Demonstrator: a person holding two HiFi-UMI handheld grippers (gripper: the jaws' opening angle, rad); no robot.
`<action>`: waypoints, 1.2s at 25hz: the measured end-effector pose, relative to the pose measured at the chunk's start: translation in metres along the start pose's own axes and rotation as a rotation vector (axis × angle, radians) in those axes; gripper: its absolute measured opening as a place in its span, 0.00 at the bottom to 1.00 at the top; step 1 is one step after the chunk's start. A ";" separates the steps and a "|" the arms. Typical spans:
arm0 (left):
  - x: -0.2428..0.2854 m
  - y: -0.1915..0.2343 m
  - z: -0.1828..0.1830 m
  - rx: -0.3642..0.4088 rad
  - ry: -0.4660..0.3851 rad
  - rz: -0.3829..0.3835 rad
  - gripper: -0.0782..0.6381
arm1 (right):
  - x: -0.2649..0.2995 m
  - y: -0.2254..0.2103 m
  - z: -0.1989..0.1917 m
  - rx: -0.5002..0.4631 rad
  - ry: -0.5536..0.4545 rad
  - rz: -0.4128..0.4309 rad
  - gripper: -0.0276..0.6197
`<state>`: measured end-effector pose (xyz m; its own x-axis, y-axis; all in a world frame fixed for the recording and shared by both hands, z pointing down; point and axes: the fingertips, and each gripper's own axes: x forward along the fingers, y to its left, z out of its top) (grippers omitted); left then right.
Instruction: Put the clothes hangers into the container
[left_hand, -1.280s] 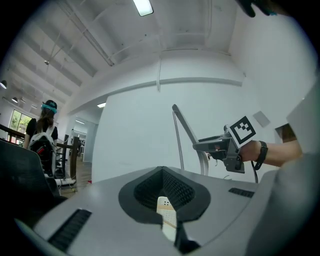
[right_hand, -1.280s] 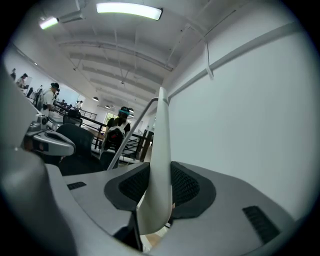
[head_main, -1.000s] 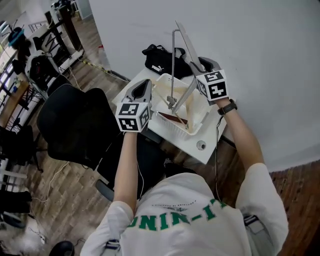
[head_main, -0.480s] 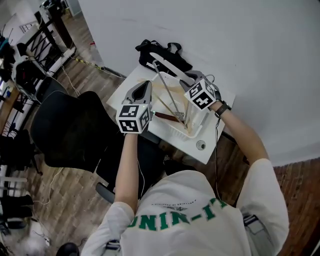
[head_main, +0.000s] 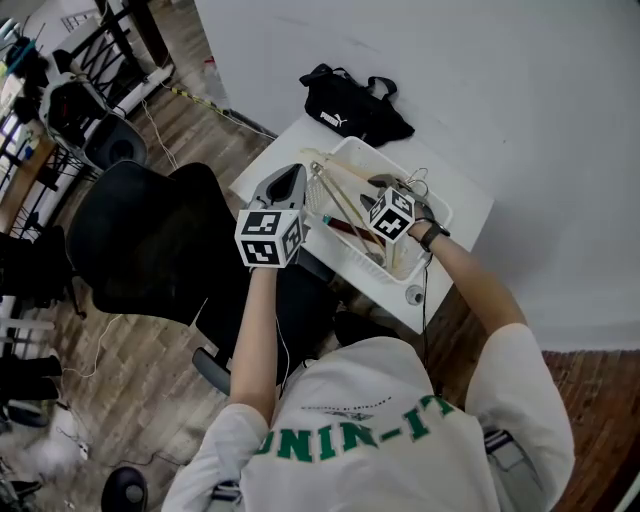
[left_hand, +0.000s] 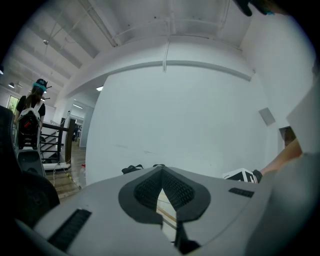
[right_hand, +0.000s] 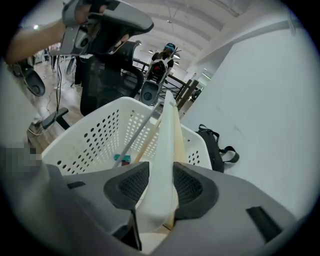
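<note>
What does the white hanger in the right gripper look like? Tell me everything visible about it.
The white hanger looks like smooth, pale plastic: a broad, flat arm, slightly curved, narrowing toward its far end. The right gripper is shut on it, a pad pressed on each face. It slants into the white perforated basket, reaching toward the far rim. A thin grey metal rod, probably its hook, runs alongside.

"PUMA" on the black bag (head_main: 355, 108)
</note>
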<state>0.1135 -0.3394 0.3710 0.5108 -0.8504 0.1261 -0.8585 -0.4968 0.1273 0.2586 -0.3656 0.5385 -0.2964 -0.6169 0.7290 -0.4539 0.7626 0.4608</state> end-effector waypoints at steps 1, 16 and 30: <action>0.000 0.005 -0.002 0.000 0.003 0.008 0.12 | 0.003 0.000 0.005 0.010 -0.013 0.020 0.33; -0.061 0.074 -0.014 -0.038 -0.003 0.205 0.12 | -0.030 -0.010 0.138 0.286 -0.400 0.108 0.53; -0.272 0.180 0.000 -0.028 -0.053 0.686 0.12 | -0.065 0.105 0.346 0.379 -0.730 0.281 0.42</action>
<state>-0.1796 -0.1975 0.3594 -0.1517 -0.9787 0.1386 -0.9850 0.1613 0.0611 -0.0600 -0.3127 0.3646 -0.8455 -0.4847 0.2241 -0.4937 0.8695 0.0182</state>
